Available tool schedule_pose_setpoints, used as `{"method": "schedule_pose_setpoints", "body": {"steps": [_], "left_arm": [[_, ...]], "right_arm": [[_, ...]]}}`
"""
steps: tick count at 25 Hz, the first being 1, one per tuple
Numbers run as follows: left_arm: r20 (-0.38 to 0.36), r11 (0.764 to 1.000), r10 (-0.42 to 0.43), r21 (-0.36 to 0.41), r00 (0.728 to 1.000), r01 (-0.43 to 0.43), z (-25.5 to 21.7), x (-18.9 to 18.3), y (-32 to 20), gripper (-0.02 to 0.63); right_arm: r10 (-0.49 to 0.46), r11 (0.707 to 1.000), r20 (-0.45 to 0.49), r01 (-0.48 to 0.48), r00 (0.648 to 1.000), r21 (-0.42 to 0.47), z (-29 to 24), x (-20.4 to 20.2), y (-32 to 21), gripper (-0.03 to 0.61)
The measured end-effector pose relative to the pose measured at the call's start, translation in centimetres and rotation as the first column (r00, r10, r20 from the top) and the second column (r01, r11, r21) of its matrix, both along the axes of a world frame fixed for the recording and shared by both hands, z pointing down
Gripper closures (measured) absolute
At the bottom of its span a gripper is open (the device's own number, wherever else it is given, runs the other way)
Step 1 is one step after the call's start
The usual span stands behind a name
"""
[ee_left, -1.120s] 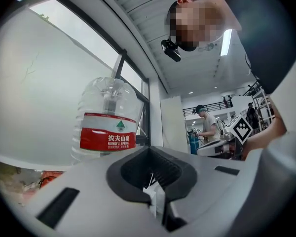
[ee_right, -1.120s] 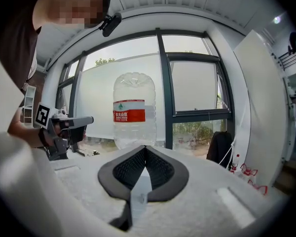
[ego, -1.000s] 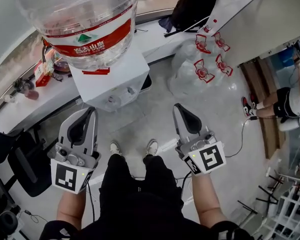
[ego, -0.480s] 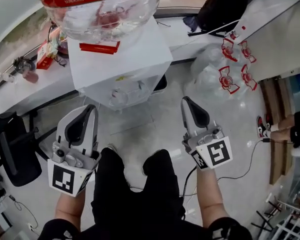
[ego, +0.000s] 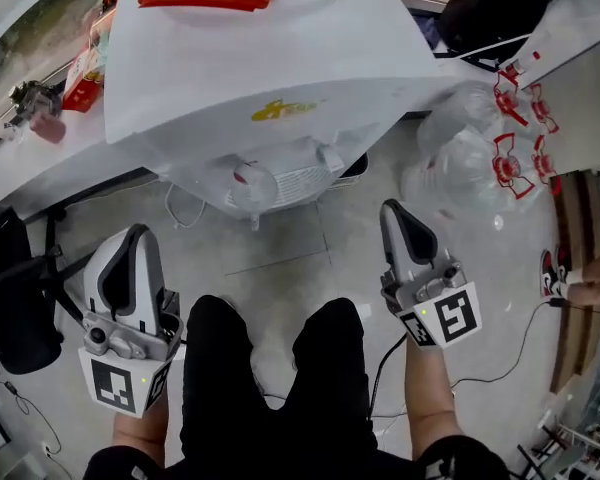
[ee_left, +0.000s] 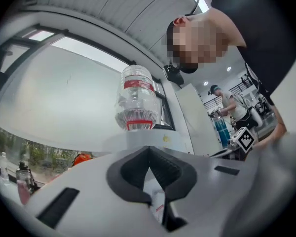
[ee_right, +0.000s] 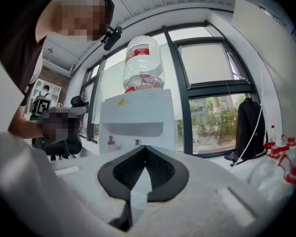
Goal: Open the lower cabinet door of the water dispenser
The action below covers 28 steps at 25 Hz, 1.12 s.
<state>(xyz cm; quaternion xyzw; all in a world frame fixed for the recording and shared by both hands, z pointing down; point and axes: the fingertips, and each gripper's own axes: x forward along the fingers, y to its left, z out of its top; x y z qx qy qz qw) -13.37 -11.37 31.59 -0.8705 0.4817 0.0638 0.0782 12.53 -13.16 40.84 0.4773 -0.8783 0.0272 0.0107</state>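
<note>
The white water dispenser (ego: 270, 58) fills the top of the head view, seen from above, with its taps (ego: 252, 183) over the drip grille. Its lower cabinet door is hidden under the overhanging top. My left gripper (ego: 130, 236) is low at the left and my right gripper (ego: 396, 210) low at the right. Both are shut, hold nothing, and stay short of the dispenser. The right gripper view faces the dispenser front (ee_right: 135, 115) and its bottle (ee_right: 143, 63) over my shut right gripper (ee_right: 146, 148). The left gripper view shows the bottle (ee_left: 134, 100) above my shut left gripper (ee_left: 149, 148).
Bagged empty bottles with red handles (ego: 470, 158) lie on the floor right of the dispenser. A black chair (ego: 20, 288) stands at the left, and a ledge with small items (ego: 40, 108) runs behind. My legs in black trousers (ego: 270, 388) are between the grippers. A cable (ego: 500, 368) trails at the right.
Both grippers have sunk towards the floor, still shut. The view has dropped with them, so the dispenser top looms larger and the bottle has left the head view.
</note>
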Motion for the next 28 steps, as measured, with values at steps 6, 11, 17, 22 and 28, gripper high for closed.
{"method": "schedule_pose_setpoints", "body": {"steps": [6, 11, 17, 22, 28], "left_arm": [[-0.023, 0.998, -0.061, -0.017, 0.998, 0.061, 8.6, -2.5, -1.0, 0.604], [-0.011, 0.998, -0.064, -0.006, 0.998, 0.064, 15.5, -2.2, -2.4, 0.604], [-0.004, 0.997, -0.073, -0.005, 0.997, 0.073, 19.6, -1.5, -1.9, 0.604], [0.006, 0.998, -0.065, -0.001, 0.998, 0.065, 20.1, -0.3, -1.1, 0.604], [0.02, 0.996, -0.09, -0.008, 0.996, 0.09, 20.4, -0.4, -0.4, 0.604]], "right_arm": [[0.035, 0.997, -0.014, -0.034, 0.999, 0.068, 7.7, -0.2, -2.2, 0.575], [0.051, 0.993, -0.018, -0.048, 0.999, 0.107, 13.3, 0.4, -4.6, 0.575], [0.054, 0.989, -0.009, -0.053, 0.998, 0.135, 16.6, 0.3, -4.9, 0.575], [0.035, 0.995, -0.015, -0.033, 0.999, 0.095, 19.0, 0.7, -4.5, 0.575], [-0.027, 0.998, -0.037, 0.029, 0.999, 0.05, 21.1, 0.5, -4.0, 0.575]]}}
